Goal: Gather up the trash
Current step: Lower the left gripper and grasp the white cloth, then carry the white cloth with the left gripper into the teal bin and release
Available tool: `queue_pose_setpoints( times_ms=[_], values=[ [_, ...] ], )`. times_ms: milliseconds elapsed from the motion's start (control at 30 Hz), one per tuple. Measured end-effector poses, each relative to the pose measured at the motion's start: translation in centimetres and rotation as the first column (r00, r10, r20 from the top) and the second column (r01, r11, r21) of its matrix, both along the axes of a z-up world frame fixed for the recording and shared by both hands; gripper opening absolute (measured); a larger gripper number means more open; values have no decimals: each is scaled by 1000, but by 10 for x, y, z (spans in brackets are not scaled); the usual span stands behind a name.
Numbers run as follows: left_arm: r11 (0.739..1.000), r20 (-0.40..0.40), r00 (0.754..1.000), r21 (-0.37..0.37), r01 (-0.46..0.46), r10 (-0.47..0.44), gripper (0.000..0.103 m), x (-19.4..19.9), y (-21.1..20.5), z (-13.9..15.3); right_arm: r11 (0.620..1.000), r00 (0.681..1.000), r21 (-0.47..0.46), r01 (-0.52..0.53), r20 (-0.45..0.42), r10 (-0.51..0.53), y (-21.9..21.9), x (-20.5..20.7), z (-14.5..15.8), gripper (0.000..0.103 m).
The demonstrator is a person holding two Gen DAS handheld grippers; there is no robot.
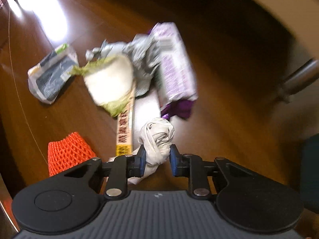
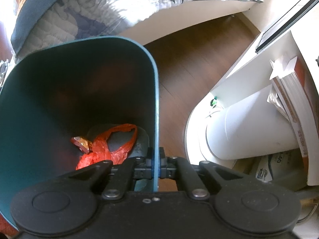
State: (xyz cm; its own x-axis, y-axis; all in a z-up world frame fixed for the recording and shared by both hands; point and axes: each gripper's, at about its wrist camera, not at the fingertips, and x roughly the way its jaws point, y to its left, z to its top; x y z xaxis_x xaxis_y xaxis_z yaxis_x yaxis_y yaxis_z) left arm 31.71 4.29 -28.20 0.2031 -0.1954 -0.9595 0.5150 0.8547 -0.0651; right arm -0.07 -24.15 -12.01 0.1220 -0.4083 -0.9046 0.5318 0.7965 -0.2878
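Left wrist view: the left hand-held gripper (image 1: 157, 157) pinches a crumpled white tissue wad (image 1: 156, 139), soft and light, over the floor (image 1: 219, 69) litter. The right hand-held gripper (image 2: 156, 166) clamps the teal bin (image 2: 155, 91) rim, which looks stiff enough to carry.

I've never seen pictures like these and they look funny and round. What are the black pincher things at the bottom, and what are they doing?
They are two grabbers that a person holds, one in each hand. Each has a small camera looking along its fingers, which bends the picture round.

The left one's picture shows the left gripper squeezing a knotted white bag. On the brown floor lie more trash: an orange net, a purple packet and a clear wrapper.

The right one's picture shows the right gripper pinching the wall of a teal bin. A red plastic bag lies inside.
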Motion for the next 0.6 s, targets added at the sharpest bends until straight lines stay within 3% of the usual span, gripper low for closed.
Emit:
queue_pose_setpoints(
  times_ms=[267,433,500,600],
  values=[
    [988,39,996,-124,88,-83,23,-22,-24,74,1000,998,-17,-10,55,11,-2,-2,4,1],
    [961,121,974,-177,213,-194,23,-48,-56,129,999,997,-39,12,83,-9,-9,-7,6,2],
    [938,168,953,-200,282,-251,23,-63,-72,155,998,995,-53,24,99,-19,-10,-10,8,2],
    [879,230,910,-259,400,-346,23,-92,-96,193,997,993,-56,44,111,-38,-15,-13,9,2]
  ],
)
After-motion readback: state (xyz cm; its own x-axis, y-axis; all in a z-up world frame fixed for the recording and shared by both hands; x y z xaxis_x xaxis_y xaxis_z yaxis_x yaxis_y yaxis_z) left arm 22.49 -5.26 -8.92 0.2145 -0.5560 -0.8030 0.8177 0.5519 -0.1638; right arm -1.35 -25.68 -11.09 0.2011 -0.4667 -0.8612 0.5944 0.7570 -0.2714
